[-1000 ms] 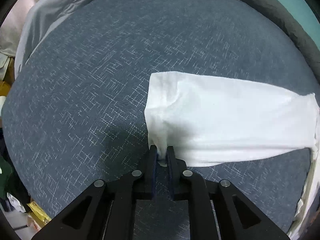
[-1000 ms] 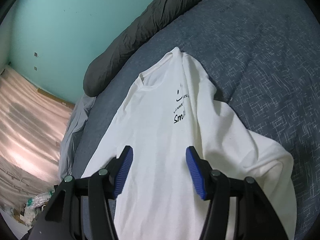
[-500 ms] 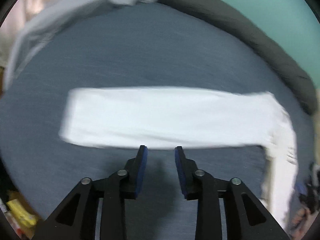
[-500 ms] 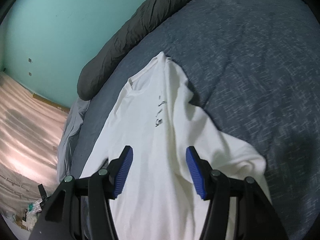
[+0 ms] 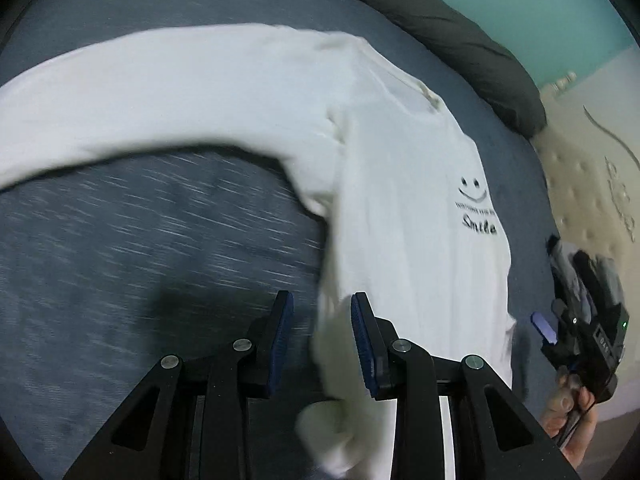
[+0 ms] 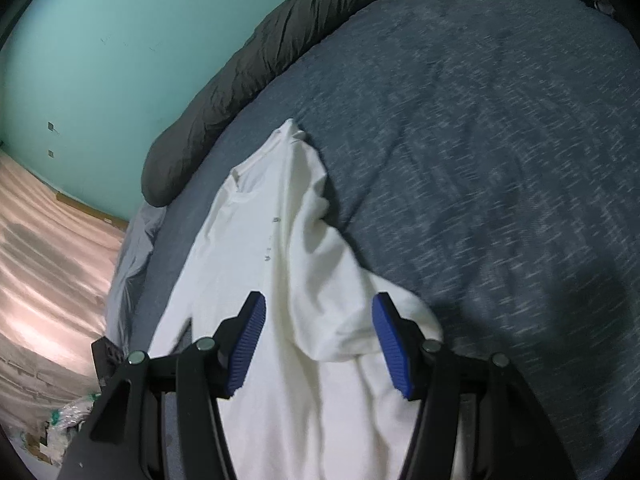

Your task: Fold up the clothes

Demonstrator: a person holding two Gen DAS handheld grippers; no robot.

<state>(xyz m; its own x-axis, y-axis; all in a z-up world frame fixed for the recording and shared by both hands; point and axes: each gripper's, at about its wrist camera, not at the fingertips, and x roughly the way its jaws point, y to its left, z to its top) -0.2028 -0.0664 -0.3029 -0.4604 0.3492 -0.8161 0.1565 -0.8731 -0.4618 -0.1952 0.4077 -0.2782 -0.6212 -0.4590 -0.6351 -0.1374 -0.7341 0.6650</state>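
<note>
- White long-sleeved shirt (image 5: 408, 216): lies face up on the bed (image 5: 140, 240), printed chest ahead and to the right of your left tool; one sleeve (image 5: 160, 92) stretches away to that tool's left, flat on the cover.
- Left tool (image 5: 320, 322): jaws part-way apart, having just opened; a fold of shirt fabric sits between them, but the pads do not press on it. Nothing is held.
- Right tool (image 6: 318, 344): jaws wide, hovering over the lower body of the shirt with a bunched fold (image 6: 360, 320) lying between and below them; nothing gripped.
- Step in hand, as judged: taking a fresh hold for the next fold. Close on a single edge or seam, not a bunch, and smooth the crumpled fold first.
- Surroundings: dark rolled duvet (image 6: 260, 64) beyond the collar, by the teal wall (image 6: 120, 40).
</note>
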